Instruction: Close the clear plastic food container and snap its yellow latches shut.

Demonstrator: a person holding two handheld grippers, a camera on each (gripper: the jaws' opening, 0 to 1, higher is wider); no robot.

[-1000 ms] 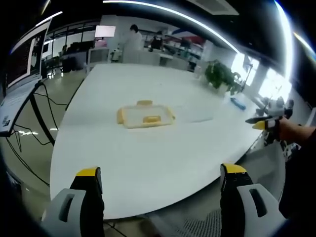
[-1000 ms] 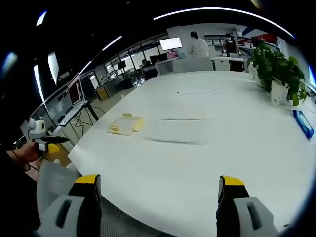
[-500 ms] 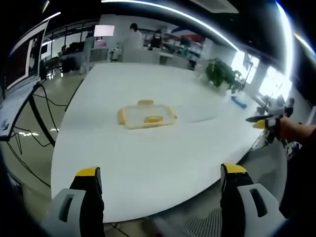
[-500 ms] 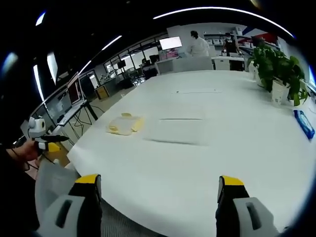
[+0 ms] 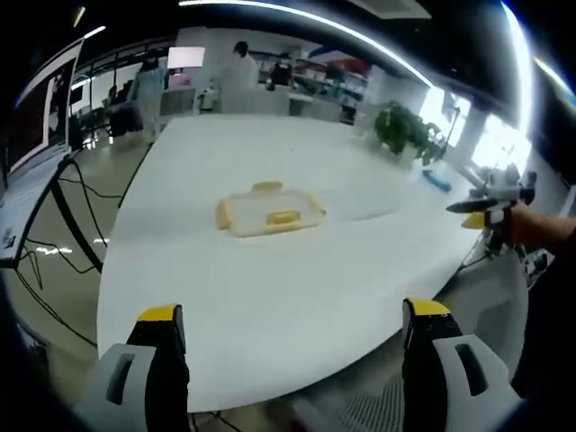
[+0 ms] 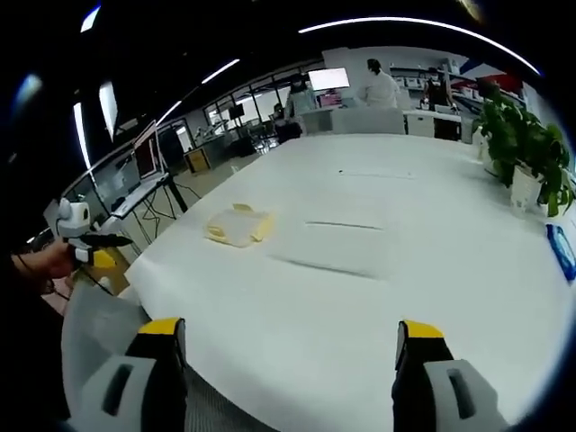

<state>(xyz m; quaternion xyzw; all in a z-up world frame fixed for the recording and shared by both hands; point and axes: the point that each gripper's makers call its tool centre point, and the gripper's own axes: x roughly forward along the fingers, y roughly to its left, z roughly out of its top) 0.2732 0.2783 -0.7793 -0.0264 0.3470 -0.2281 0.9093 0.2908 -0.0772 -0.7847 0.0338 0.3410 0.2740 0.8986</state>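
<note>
The clear plastic food container [image 5: 267, 211] is lying flat on the white bench [image 5: 270, 288], toward the bench's left half in the left gripper view, its long axis running roughly left to right across that view. Yellow latches [image 5: 280, 217] are showing along its near long edge, at its far edge and at both short ends (whether they are snapped down is too small to tell).

The left gripper [image 5: 292, 315] is hovering off the near edge of the bench, well apart from the container, its yellow-tipped jaws standing wide apart with nothing between them. The right gripper [image 6: 286, 330] is likewise spread wide and holding nothing, well back from the container [image 6: 237, 227], which is sitting small at the left of that view.

The right gripper view is taking in a blue object [image 6: 562, 255] at the bench's right edge and a potted plant [image 6: 526, 148]. The left gripper view is catching the right gripper [image 5: 486, 212] at its right side, held in a hand, and a laptop [image 5: 31, 171] on a stand at the left.
</note>
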